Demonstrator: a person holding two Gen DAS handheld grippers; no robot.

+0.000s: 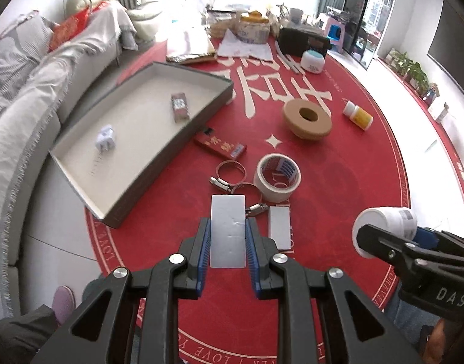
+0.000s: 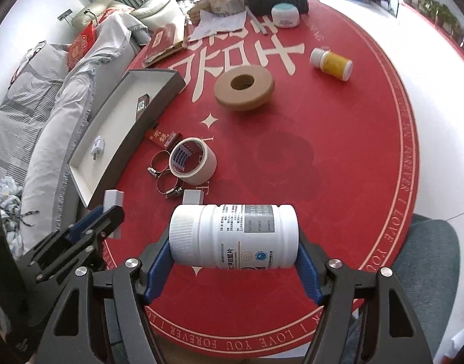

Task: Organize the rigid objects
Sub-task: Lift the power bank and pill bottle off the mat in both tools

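My left gripper point(image 1: 228, 236) is shut on a flat white rectangular block point(image 1: 228, 227), held above the red round rug. My right gripper point(image 2: 233, 239) is shut on a white pill bottle point(image 2: 235, 235), held sideways with its cap to the left; it also shows in the left wrist view point(image 1: 383, 224). A grey shallow box point(image 1: 219, 83) with a white inside lies to the left and holds a white plug adapter point(image 1: 105, 139) and a small red packet point(image 1: 179, 106). A second white block point(image 1: 279, 227) lies on the rug.
On the rug lie a masking tape roll point(image 1: 277, 177), two metal hose clamps point(image 1: 230, 174), a red flat box point(image 1: 219, 143), a brown paper tape roll point(image 1: 307, 118) and a yellow pill bottle point(image 1: 357, 116). A grey sofa point(image 1: 25, 97) stands at the left. Clutter sits at the far side.
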